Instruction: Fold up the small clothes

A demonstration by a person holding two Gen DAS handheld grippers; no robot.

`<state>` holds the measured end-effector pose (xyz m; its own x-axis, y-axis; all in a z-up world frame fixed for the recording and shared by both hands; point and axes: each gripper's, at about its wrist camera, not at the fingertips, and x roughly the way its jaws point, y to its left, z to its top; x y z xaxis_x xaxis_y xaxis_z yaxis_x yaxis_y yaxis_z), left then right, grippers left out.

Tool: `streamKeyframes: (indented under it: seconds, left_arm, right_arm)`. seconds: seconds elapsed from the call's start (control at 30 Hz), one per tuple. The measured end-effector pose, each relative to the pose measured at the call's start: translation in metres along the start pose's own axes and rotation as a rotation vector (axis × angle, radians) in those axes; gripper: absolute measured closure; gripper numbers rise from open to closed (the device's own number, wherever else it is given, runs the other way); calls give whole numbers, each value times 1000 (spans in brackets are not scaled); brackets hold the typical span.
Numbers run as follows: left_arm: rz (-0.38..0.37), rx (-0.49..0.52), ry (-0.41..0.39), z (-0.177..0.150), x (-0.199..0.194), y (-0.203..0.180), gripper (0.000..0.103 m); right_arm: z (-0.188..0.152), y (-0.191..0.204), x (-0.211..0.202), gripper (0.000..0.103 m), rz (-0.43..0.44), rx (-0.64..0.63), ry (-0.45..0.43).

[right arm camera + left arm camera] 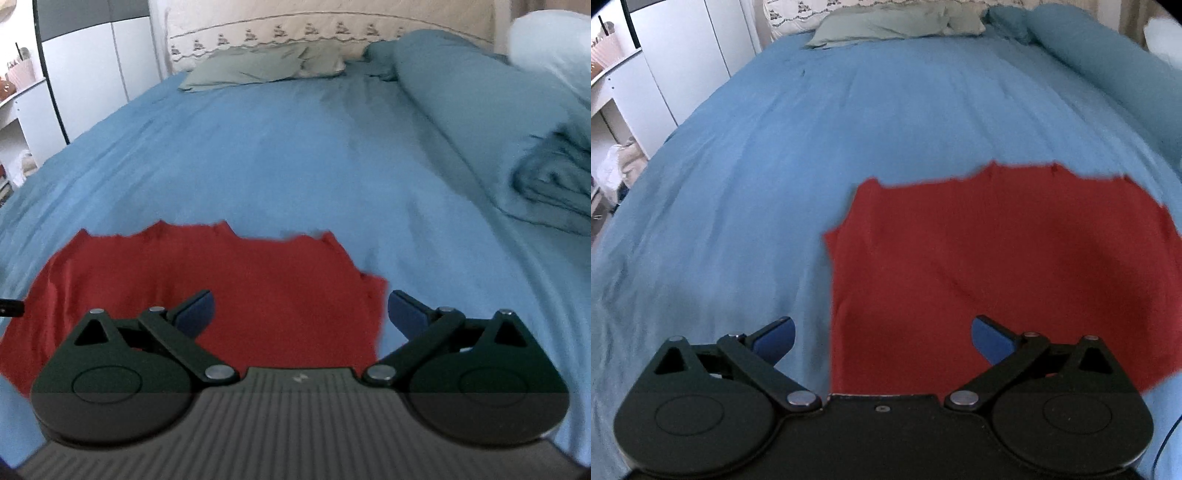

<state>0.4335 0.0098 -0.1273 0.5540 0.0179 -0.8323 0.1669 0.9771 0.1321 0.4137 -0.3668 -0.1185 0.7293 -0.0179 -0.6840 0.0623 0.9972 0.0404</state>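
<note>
A red garment (997, 258) lies spread flat on the blue bedsheet (775, 166). In the left wrist view it fills the lower right. My left gripper (882, 339) is open and empty, held above the garment's left edge. In the right wrist view the garment (240, 288) lies at lower left on the sheet (295, 166). My right gripper (301, 314) is open and empty, held above the garment's right edge. Blue pads (195, 310) line the fingers.
A rolled blue duvet (480, 110) lies along the bed's right side, with a bunched fold (554, 184). A grey-green pillow (266, 66) lies at the headboard. A white wardrobe (683, 55) and shelves stand to the left of the bed.
</note>
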Motion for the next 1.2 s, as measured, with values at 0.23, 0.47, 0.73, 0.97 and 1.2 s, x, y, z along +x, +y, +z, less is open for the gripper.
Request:
streamKeyframes:
  seconds: [0.23,0.47,0.73,0.97,1.2]
  left_arm:
    - [96,17,99,-44,26,-3,0]
    - [111,-76,140,-56,39,13,0]
    - [252,76,63,-34,-8,-10,0]
    - [26,84,11,16,-15,-70,0]
    - [-57,60,37,37,26,-125,0]
  right_arm:
    - [-68,12,-26,0,-155,-71,45]
    - [-113,-17,-4,0,-315,-3,144]
    - [-105,-38,-51,0,-325,105,114]
    - [-105,-16,-77,0,-86,214,118]
    - [-134,-21,-34,14,-44,469,193]
